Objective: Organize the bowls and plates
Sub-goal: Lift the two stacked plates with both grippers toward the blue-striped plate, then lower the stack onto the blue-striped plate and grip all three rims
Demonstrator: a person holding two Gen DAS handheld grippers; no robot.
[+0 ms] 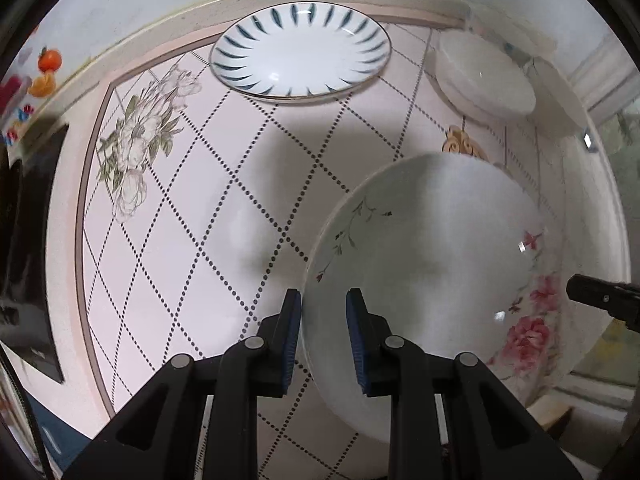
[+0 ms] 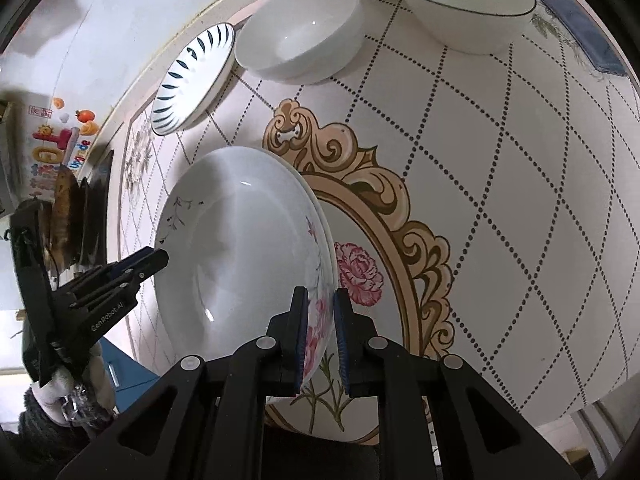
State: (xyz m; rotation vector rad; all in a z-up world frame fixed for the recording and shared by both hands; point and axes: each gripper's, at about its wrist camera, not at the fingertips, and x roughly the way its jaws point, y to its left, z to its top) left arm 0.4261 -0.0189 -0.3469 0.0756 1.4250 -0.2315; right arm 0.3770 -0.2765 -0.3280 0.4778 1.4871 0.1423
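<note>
Blue ribbed pads of the right gripper (image 2: 321, 338) pinch the near rim of the floral plate (image 2: 240, 248), which hangs tilted above the table (image 2: 500, 200). At the plate's opposite rim the left gripper (image 1: 323, 340) is likewise clenched, one finger under the rim and one inside the well. The hold looks thin: glazed porcelain is slick, and each pair of pads catches only a narrow edge, so if either hand twists or pulls apart from the other, the plate could slide free and chip on the table. It is a shallow, round, glossy white dish with pink blossoms and a thin twig motif. Farther off sit a blue-dashed plate (image 2: 192, 80), a plain white bowl (image 2: 300, 36) and a dark-rimmed bowl (image 2: 468, 4), all smooth ceramic, on a dotted-lattice cloth.
</note>
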